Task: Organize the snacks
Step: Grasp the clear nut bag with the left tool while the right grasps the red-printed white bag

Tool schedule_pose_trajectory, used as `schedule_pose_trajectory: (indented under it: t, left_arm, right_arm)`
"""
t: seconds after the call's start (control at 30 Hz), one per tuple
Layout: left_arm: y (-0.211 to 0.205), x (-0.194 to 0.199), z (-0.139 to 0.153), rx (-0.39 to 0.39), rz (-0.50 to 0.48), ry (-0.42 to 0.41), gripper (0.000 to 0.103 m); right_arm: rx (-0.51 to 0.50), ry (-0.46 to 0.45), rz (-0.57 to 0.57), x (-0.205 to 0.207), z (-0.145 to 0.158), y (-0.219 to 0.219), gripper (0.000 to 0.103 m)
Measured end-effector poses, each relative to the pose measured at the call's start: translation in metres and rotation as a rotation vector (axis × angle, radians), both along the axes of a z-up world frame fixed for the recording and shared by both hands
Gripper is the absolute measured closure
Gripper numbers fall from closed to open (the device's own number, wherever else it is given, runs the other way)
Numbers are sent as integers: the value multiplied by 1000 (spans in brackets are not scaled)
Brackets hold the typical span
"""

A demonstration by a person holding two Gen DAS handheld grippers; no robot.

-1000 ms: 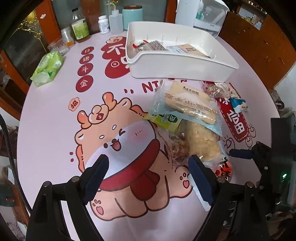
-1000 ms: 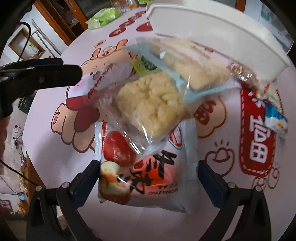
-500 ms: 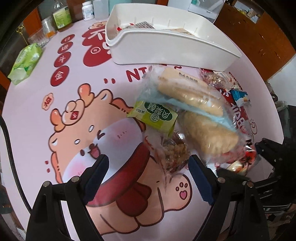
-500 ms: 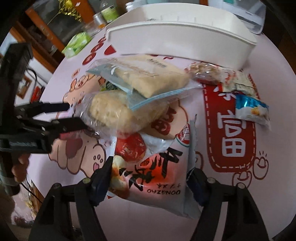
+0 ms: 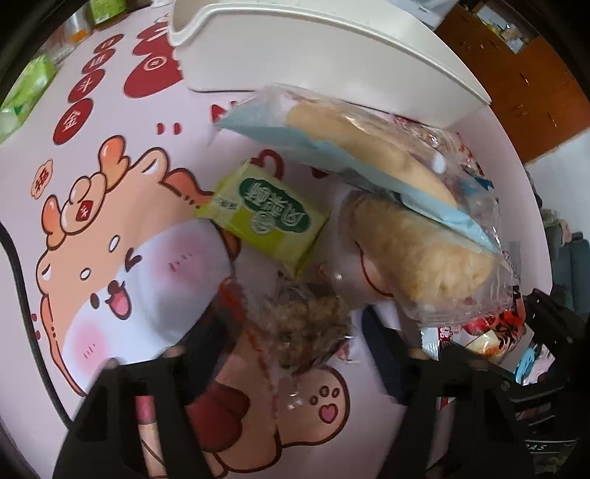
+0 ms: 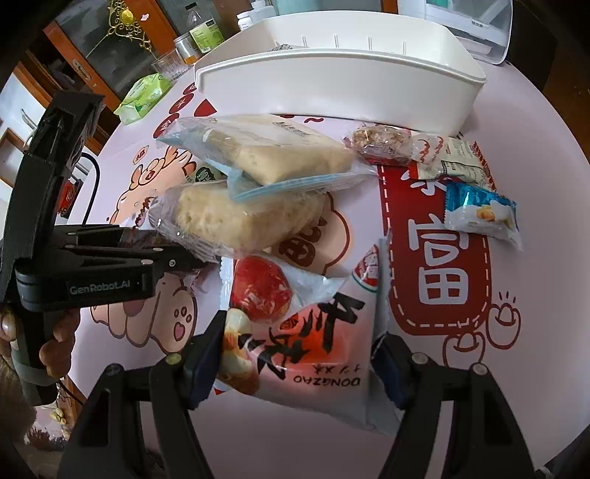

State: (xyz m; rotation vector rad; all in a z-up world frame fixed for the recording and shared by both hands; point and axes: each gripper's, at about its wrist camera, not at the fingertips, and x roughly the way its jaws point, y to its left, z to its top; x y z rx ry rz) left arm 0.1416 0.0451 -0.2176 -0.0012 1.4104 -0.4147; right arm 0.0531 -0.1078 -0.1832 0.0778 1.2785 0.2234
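Observation:
On the pink cartoon tablecloth, a clear packet of brown crumbly snack (image 5: pixel 306 328) lies between the fingers of my left gripper (image 5: pixel 295 342). Its jaws are closing and the blurred pads flank the wrapper without visibly squeezing it. Just beyond lie a green packet (image 5: pixel 269 217), a blue-wrapped bread (image 5: pixel 368 162) and a yellow cake in a clear bag (image 5: pixel 416 258). My right gripper (image 6: pixel 298 361) is shut on a pink packet printed DONGZAO (image 6: pixel 313 331), with the pads pressing its two sides. The left gripper (image 6: pixel 184 258) shows from the side, beside the cake bag (image 6: pixel 239 217).
A white plastic bin (image 6: pixel 332 73) stands behind the pile. To its right lie a nut bar (image 6: pixel 383 145) and a small blue packet (image 6: pixel 479 213). A green tissue pack (image 6: pixel 145 92) and bottles (image 6: pixel 202 33) sit far left. A hand (image 6: pixel 55 342) holds the left gripper.
The left gripper came down onto the pile and its jaws narrowed around the brown snack packet. The right gripper's jaws closed in on the pink packet, and its view rolled.

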Motion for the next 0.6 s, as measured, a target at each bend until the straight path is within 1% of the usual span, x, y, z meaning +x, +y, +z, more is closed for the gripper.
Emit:
schedule_pose_trajectory:
  t: [0.03, 0.1, 0.17, 0.27, 0.4, 0.5, 0.6]
  left_arm:
    - [-4, -2, 0, -6, -7, 4, 60]
    - [-6, -4, 0, -2, 7, 1, 61]
    - [-5, -8, 3, 0, 22, -16, 65]
    - [-4, -18, 6, 24, 38, -12, 65]
    - [6, -39, 21, 25, 51, -17, 65]
    - [10, -57, 43, 28, 50, -45, 65]
    - [10, -71, 72, 24, 47, -88, 65]
  right_arm:
    - [0, -1, 1, -1, 1, 0, 32]
    - [0, -5, 3, 0, 1, 3, 32]
    - [0, -10, 10, -2, 4, 3, 32]
    - [7, -24, 24, -6, 12, 3, 33]
    - [15, -49, 45, -15, 27, -2, 33]
    - [16, -75, 61, -22, 40, -7, 33]
    - [25, -104, 67, -28, 54, -12, 33]
